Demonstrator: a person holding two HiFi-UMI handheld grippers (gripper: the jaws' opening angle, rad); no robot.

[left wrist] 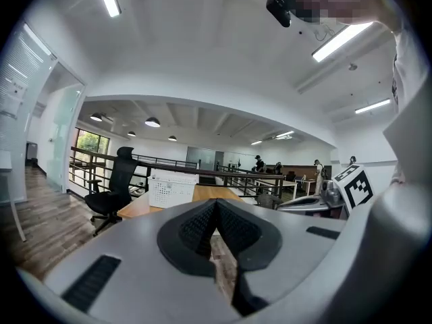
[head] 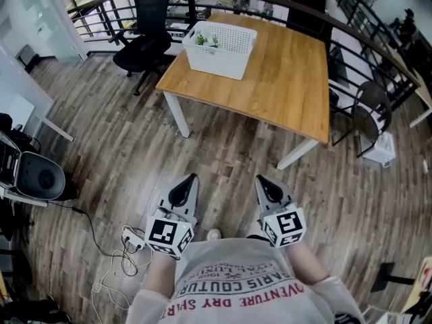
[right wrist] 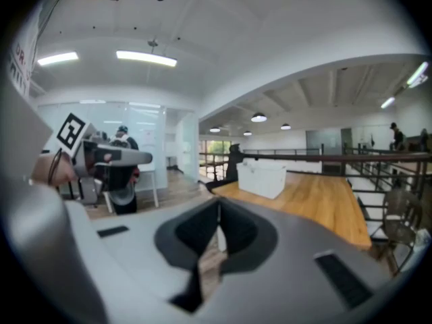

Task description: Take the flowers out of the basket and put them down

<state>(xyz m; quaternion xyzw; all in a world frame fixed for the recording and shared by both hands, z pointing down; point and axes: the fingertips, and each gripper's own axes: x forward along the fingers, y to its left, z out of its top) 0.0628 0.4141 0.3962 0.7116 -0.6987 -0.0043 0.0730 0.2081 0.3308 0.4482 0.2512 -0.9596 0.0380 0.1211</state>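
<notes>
A white perforated basket stands at the far left end of the wooden table, with green flowers showing inside it. The basket also shows far off in the left gripper view, and the basket in the right gripper view. My left gripper and right gripper are held close to the person's chest, well short of the table, over the wood floor. Both are shut with nothing between their jaws.
A black office chair stands left of the table by a railing. Another chair is at the table's right. A round black device and a white cable lie on the floor at left.
</notes>
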